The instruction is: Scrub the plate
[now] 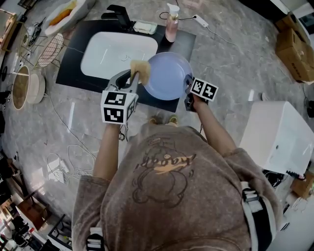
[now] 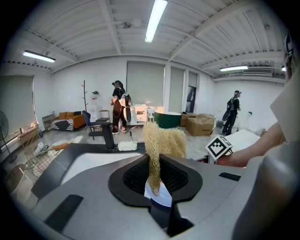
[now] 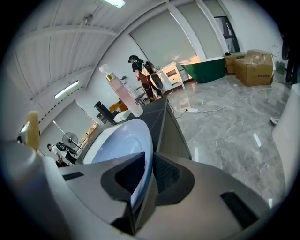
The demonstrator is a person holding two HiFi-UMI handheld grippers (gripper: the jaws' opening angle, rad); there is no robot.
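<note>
A pale blue plate (image 1: 167,76) hangs tilted over the black counter (image 1: 73,59), just right of the white sink basin (image 1: 117,51). My right gripper (image 1: 188,83) is shut on the plate's right rim; in the right gripper view the plate's (image 3: 122,145) edge runs between the closed jaws of that gripper (image 3: 145,183). My left gripper (image 1: 133,78) is shut on a tan fibrous sponge (image 1: 140,68), which touches the plate's left edge. In the left gripper view the sponge (image 2: 161,140) stands up out of the left gripper (image 2: 157,180).
A pink soap bottle (image 1: 171,24), a soap dish (image 1: 145,27) and a black faucet (image 1: 119,14) stand behind the sink. A wire basket (image 1: 49,49) sits at the left. A white box (image 1: 279,135) and cardboard boxes (image 1: 294,49) are on the right.
</note>
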